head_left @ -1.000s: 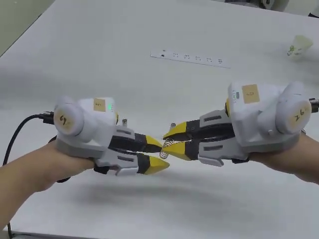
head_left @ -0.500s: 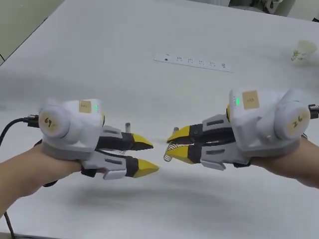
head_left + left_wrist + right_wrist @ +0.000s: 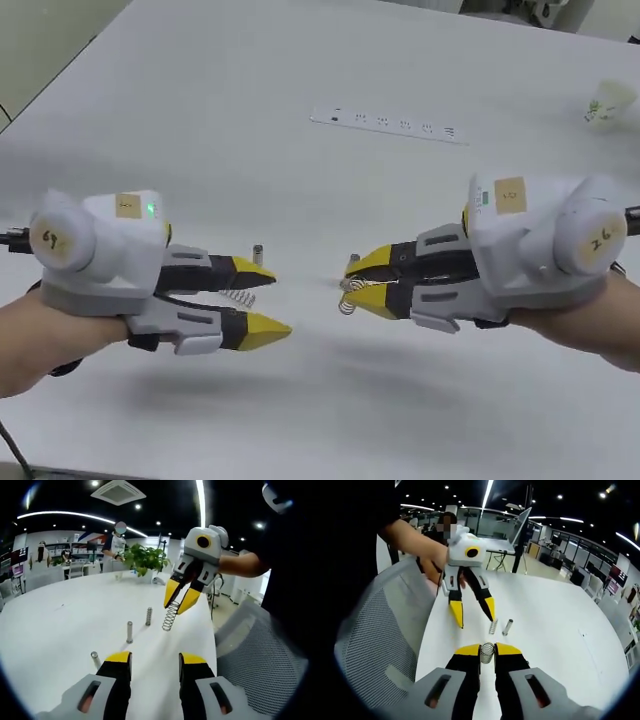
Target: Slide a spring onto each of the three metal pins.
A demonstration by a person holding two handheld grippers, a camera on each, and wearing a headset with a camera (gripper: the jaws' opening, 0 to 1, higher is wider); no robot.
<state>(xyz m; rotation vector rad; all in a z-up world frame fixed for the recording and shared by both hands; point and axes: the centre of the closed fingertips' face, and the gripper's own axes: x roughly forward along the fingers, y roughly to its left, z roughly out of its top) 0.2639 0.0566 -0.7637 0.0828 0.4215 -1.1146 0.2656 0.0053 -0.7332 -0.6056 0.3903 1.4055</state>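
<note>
**Two hand-held grippers faced each other over a white table, the right one carrying a spring**

Nearest the viewer, a person's hands (image 3: 40, 335) (image 3: 590, 320) held two grippers tip to tip above a white table (image 3: 200, 120), with a gap between them. On the left, the left gripper (image 3: 282, 300) had its yellow-tipped jaws spread apart, gripping nothing. On the right, the right gripper (image 3: 352, 285) had its jaws pinched together on a small metal spring (image 3: 346, 294). The spring stuck out past the tips, off the table.

The left gripper view showed two bare metal pins (image 3: 129, 631) (image 3: 95, 656) and an upright spring (image 3: 148, 616) standing in a row on the table. Whether a pin ran through that spring could not be told. In the head view, one pin stood just beyond the left gripper's far jaw.

Farther back, a white power strip (image 3: 390, 124) lay flat across the table. At the far right sat a small pale cup (image 3: 606, 98), too blurred to make out further.
</note>
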